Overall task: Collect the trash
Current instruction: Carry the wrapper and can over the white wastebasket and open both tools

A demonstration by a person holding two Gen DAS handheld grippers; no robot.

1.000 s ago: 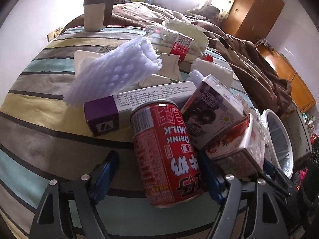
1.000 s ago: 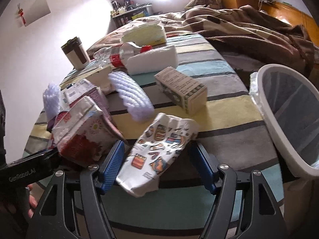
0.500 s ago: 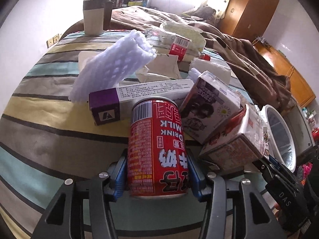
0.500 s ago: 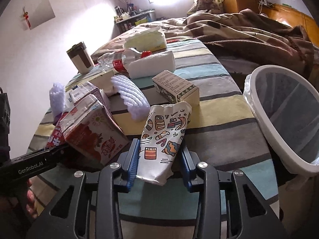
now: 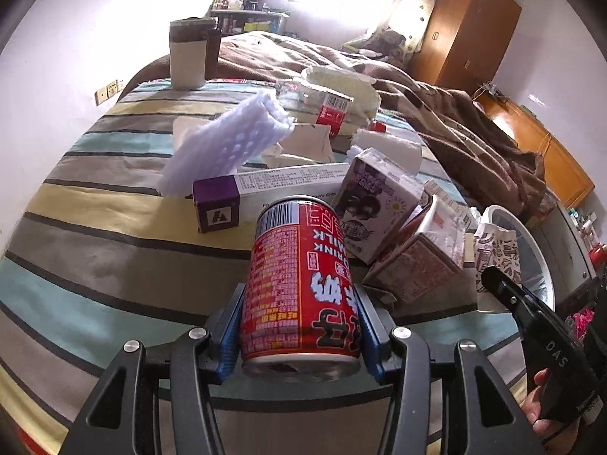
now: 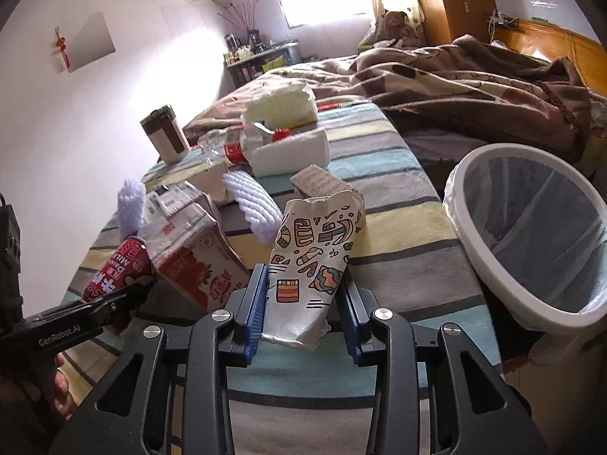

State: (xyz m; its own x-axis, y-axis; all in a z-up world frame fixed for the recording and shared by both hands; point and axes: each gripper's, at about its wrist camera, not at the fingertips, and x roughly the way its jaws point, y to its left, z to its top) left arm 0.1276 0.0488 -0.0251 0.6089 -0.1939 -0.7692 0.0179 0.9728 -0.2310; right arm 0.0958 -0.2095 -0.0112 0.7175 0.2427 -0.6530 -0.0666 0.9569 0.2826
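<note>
My left gripper [image 5: 299,326] is shut on a red milk drink can [image 5: 301,280] and holds it tilted up off the striped bed cover [image 5: 95,250]. The can also shows in the right wrist view [image 6: 114,269]. My right gripper [image 6: 303,303] is shut on a crumpled white paper cup with colourful doodles [image 6: 309,261], lifted above the cover. The white lined trash bin [image 6: 531,242] stands off the bed's right side, open and close to the right gripper. It also shows in the left wrist view [image 5: 538,261].
Trash lies on the cover: a purple-ended box [image 5: 265,193], a purple carton [image 5: 375,208], a strawberry carton [image 6: 197,261], foam fruit nets [image 5: 224,148] [image 6: 250,204], a brown box [image 6: 322,182], a plastic bottle [image 6: 235,144]. A lidded cup [image 5: 189,53] stands far back. A brown blanket [image 6: 474,83] lies right.
Both grippers closed on their items a second ago and have since lifted them: the can and the paper cup now stand higher and more upright above the cover.
</note>
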